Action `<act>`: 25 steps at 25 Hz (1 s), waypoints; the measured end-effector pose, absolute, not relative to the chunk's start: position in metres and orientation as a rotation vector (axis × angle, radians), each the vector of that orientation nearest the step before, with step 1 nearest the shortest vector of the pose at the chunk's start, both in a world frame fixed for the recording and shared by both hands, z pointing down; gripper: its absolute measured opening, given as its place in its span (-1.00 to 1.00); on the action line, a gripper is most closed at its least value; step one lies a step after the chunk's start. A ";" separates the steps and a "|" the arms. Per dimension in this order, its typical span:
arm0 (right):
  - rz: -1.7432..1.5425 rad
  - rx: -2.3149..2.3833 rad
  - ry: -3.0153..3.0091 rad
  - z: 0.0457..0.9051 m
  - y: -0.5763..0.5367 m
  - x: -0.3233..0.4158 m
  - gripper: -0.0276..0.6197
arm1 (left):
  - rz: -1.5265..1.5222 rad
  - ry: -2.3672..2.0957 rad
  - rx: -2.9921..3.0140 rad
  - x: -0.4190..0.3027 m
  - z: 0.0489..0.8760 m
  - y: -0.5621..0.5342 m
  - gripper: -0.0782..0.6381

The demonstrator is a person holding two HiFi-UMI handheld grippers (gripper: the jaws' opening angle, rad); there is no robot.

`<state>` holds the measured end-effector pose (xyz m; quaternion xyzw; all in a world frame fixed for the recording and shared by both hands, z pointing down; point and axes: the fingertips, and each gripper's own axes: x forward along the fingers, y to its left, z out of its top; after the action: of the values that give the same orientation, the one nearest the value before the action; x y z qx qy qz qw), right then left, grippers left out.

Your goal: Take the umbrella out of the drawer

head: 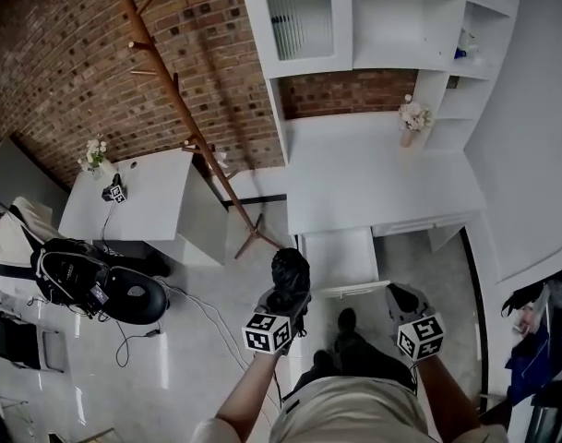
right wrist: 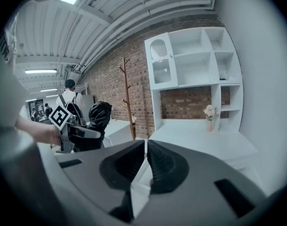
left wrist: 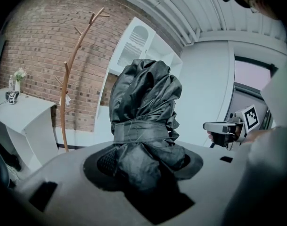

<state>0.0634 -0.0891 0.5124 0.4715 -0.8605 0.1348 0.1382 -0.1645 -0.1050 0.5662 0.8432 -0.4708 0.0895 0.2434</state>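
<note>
A folded black umbrella (head: 290, 270), bound by a strap, stands up between the jaws of my left gripper (head: 288, 295), which is shut on its lower end. In the left gripper view the umbrella (left wrist: 143, 107) fills the middle above the left gripper (left wrist: 143, 166). It hangs in the air in front of the open white drawer (head: 340, 252) under the desk. My right gripper (head: 400, 293) floats to the right with nothing in it. Its jaws in the right gripper view (right wrist: 146, 149) are closed together. That view also catches the umbrella (right wrist: 100, 117) at the left.
The white desk (head: 373, 183) carries a flower vase (head: 412, 118) under a white shelf unit (head: 391, 17). A wooden coat rack (head: 184, 109) leans before the brick wall. At the left are a white side table (head: 137, 201) and a black bag (head: 105, 284). My feet stand by the drawer.
</note>
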 end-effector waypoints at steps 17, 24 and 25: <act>0.385 1.376 -2.532 0.482 -0.082 0.135 -0.81 | 0.116 -1.381 2.296 -0.124 0.510 -0.082 -0.05; 0.304 1.325 -2.589 0.461 -0.091 0.167 -0.81 | 0.048 -1.461 2.269 -0.104 0.491 -0.070 -0.05; 0.289 1.326 -2.598 0.458 -0.092 0.171 -0.81 | 0.042 -1.469 2.271 -0.101 0.487 -0.068 -0.05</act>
<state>0.1714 -0.0916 0.4578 0.4500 -0.8814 0.0981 0.1052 -0.1011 -0.0680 0.4869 0.8195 -0.5303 0.0153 0.2165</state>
